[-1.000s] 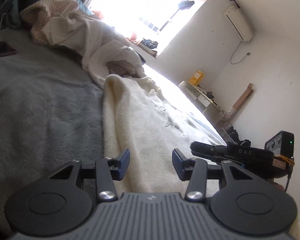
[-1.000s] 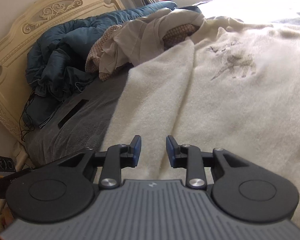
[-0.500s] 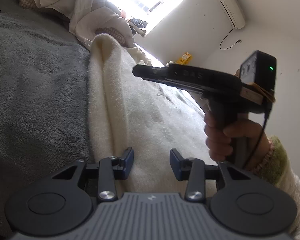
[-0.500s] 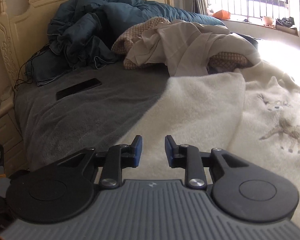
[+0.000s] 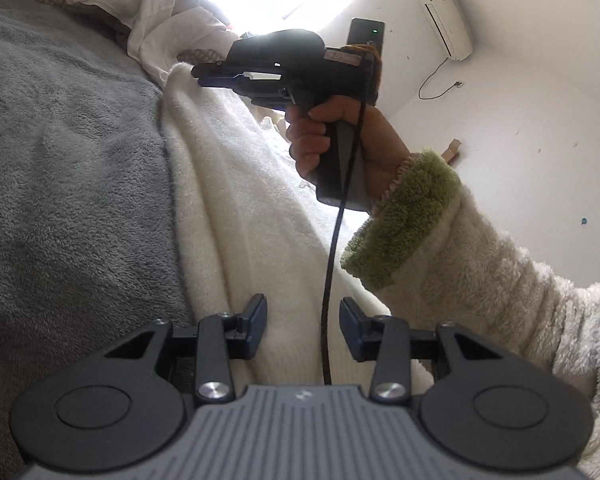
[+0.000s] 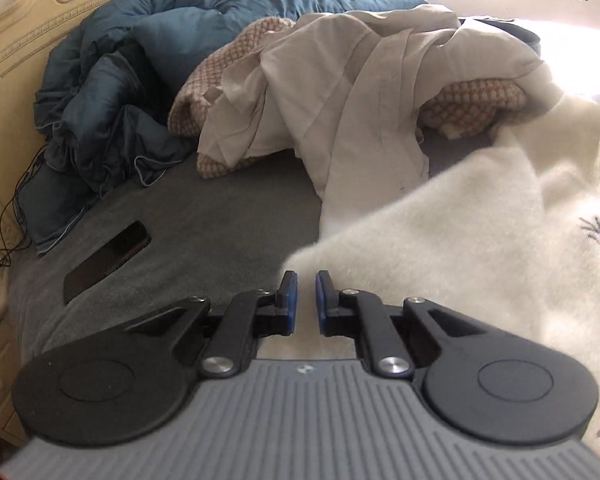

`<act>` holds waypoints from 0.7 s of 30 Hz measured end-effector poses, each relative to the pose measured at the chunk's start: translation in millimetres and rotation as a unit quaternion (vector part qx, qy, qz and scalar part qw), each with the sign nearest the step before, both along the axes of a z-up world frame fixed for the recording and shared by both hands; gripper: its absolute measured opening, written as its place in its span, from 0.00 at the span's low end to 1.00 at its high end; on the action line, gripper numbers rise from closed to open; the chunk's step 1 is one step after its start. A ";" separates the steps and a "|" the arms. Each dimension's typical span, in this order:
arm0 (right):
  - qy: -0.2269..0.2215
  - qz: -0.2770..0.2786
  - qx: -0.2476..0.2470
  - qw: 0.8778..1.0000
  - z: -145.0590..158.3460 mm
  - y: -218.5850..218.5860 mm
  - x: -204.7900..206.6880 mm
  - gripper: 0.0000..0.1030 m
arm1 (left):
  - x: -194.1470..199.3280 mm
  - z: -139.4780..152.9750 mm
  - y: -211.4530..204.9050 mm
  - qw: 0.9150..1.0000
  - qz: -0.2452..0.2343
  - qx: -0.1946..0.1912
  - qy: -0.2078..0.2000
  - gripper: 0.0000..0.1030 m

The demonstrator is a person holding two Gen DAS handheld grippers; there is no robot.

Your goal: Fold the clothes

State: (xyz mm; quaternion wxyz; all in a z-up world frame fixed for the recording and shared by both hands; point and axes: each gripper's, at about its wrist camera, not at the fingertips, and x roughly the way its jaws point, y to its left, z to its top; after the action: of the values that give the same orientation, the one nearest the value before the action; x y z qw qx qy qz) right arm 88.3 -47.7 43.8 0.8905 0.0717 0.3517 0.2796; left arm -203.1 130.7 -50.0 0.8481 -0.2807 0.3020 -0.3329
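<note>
Folding has barely begun: the right gripper (image 6: 306, 300) is closing at the white garment's (image 6: 480, 264) 10 o'clock corner (nothing visibly pinched yet), the left gripper (image 5: 303, 330) stands apart over its edge, unfolded.

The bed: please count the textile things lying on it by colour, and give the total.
White: 1, the fluffy white garment
Blue: 1, the dark blue quilt
Beige: 1, the plain beige cloth
Tan patterned: 1, the tan knit
Total: 4, all on the grey blanket.
</note>
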 end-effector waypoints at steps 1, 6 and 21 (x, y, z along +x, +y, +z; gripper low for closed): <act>0.012 -0.014 -0.003 1.000 -4.2 0.1 11.7 0.08 | -1.3 0.3 -0.3 1.000 -0.002 0.003 -0.002 0.40; 0.084 -0.066 0.040 0.993 -22.1 -18.1 41.1 0.04 | -6.5 6.7 -2.3 1.000 0.006 0.013 -0.002 0.41; 0.072 -0.063 0.059 0.994 -14.7 -126.3 -207.6 0.20 | -20.1 20.5 2.5 0.998 0.025 0.045 0.022 0.47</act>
State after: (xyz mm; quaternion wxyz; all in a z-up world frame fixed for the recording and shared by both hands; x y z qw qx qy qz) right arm -119.3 -174.0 29.2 0.8731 0.1665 0.3920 0.2372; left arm -223.2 133.1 -29.5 0.8612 -0.2568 0.3280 -0.2911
